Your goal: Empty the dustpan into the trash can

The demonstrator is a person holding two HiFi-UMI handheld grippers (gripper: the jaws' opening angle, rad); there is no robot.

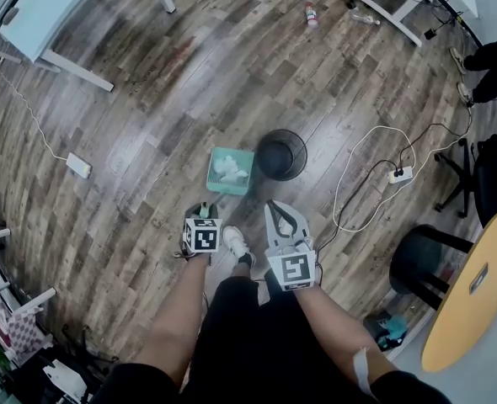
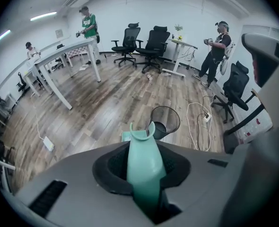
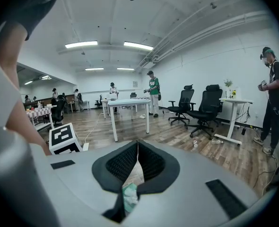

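A teal dustpan [image 1: 230, 171] with white scraps in it sits on the wood floor, just left of a black mesh trash can [image 1: 281, 154]. Its teal handle [image 2: 144, 167] rises up between the jaws of my left gripper [image 1: 200, 215], which points steeply down and is shut on it. The left gripper view shows the trash can [image 2: 165, 122] beyond the handle's forked tip. My right gripper [image 1: 280, 215] hangs beside the left one, over my shoes. In its own view the right gripper [image 3: 137, 148] has its pads together at the tips. A teal-and-white scrap shows low in the slot.
A white power strip [image 1: 400, 174] with looping cable lies right of the can. A black stool [image 1: 419, 261] and yellow round table [image 1: 476, 289] stand at right. A white desk [image 1: 55, 7] is at upper left, with office chairs [image 2: 151, 44] and standing people [image 2: 217, 51] beyond.
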